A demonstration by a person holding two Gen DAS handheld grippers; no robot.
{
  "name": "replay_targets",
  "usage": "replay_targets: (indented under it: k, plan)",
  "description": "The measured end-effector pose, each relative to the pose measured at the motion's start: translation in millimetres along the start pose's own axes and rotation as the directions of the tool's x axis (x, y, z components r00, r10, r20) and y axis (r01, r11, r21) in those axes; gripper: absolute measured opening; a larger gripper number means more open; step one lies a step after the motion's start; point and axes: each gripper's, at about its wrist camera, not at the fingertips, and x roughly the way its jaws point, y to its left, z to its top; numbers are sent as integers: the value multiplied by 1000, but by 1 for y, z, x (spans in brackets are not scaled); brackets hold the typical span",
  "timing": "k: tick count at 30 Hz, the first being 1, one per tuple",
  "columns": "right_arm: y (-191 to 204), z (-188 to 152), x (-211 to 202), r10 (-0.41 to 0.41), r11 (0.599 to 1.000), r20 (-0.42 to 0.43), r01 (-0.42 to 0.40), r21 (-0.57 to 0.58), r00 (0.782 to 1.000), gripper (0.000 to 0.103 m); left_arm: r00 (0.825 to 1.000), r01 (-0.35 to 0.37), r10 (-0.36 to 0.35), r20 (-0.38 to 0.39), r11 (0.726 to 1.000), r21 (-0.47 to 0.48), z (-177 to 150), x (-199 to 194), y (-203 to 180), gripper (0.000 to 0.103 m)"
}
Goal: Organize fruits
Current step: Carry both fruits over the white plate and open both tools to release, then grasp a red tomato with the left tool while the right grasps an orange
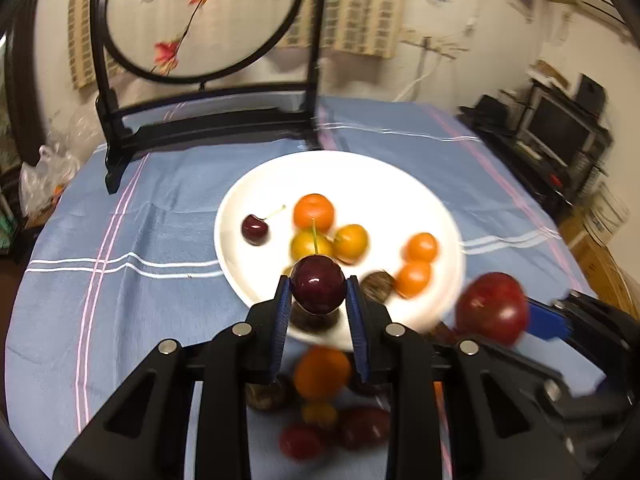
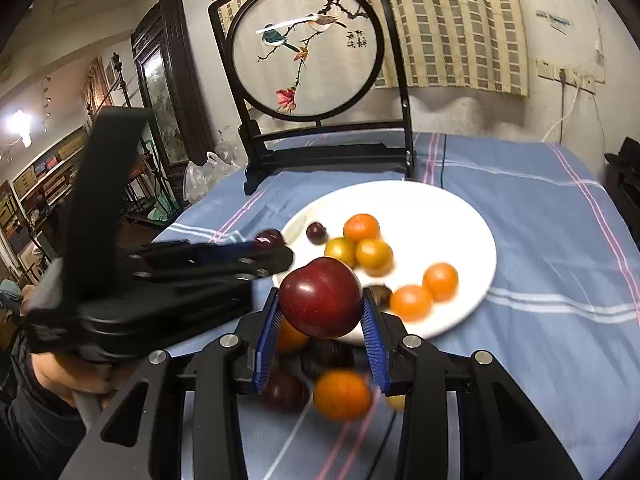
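My left gripper (image 1: 319, 290) is shut on a dark red cherry (image 1: 318, 283) with a green stem, held above the near rim of a white plate (image 1: 372, 176). My right gripper (image 2: 320, 312) is shut on a red plum (image 2: 320, 297), held above the plate's near edge (image 2: 460, 200); the plum also shows at the right of the left wrist view (image 1: 492, 307). On the plate lie a cherry (image 1: 254, 229), several orange and yellow small fruits (image 1: 314, 211) and a dark brown one (image 1: 378, 286). More fruit (image 1: 322, 374) lies on the cloth below the grippers.
A blue striped tablecloth (image 2: 540, 240) covers the round table. A black-framed round embroidered screen (image 2: 308, 46) stands at the back edge behind the plate. Plastic bags (image 1: 46, 176) lie off the table's left side. A dark cabinet with a monitor (image 1: 560, 128) stands right.
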Motion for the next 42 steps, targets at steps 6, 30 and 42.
replay_targets:
  k: [6, 30, 42]
  plan:
    - [-23, 0, 44, 15, 995, -46, -10, 97, 999, 42, 999, -36, 34, -35, 997, -64, 4, 39, 17, 27]
    - [-46, -39, 7, 46, 981, -49, -36, 189, 998, 71, 999, -48, 49, 14, 995, -82, -64, -11, 31, 87]
    - [-26, -78, -1, 17, 994, -115, -4, 109, 993, 71, 999, -47, 48, 21, 996, -75, -88, -31, 38, 91]
